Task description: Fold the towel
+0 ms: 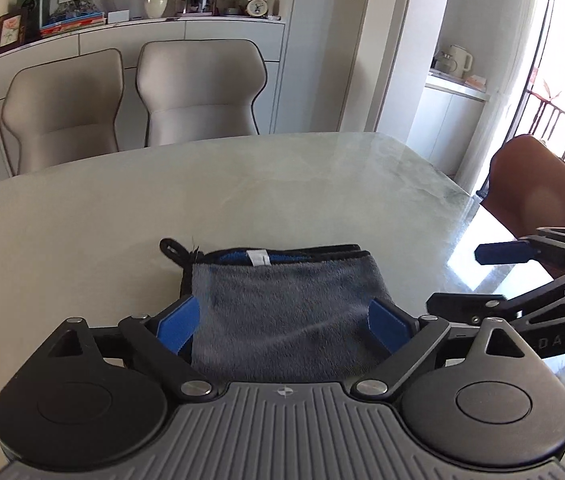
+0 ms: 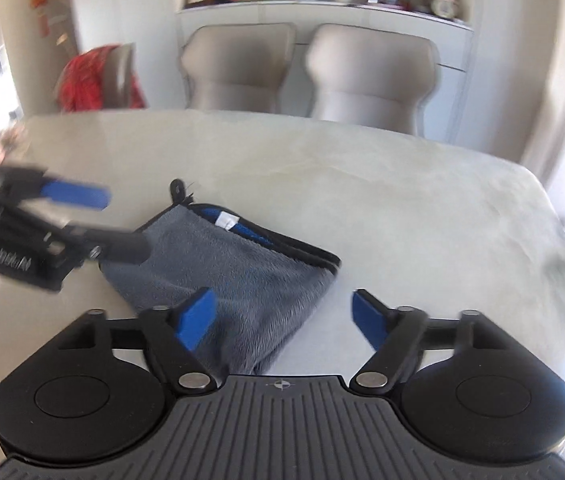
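From the left wrist, the towel point(image 1: 282, 304) lies folded into a compact grey square on the marble table point(image 1: 122, 208), hanging loop at its far left corner. The left gripper point(image 1: 284, 320) hovers over the near edge with fingers spread wide, holding nothing.

From the right wrist, the right gripper point(image 2: 284, 316) is likewise spread and empty above the towel's near corner. The fold looks nearly done — any last press should come straight down, without dragging the stacked edges.
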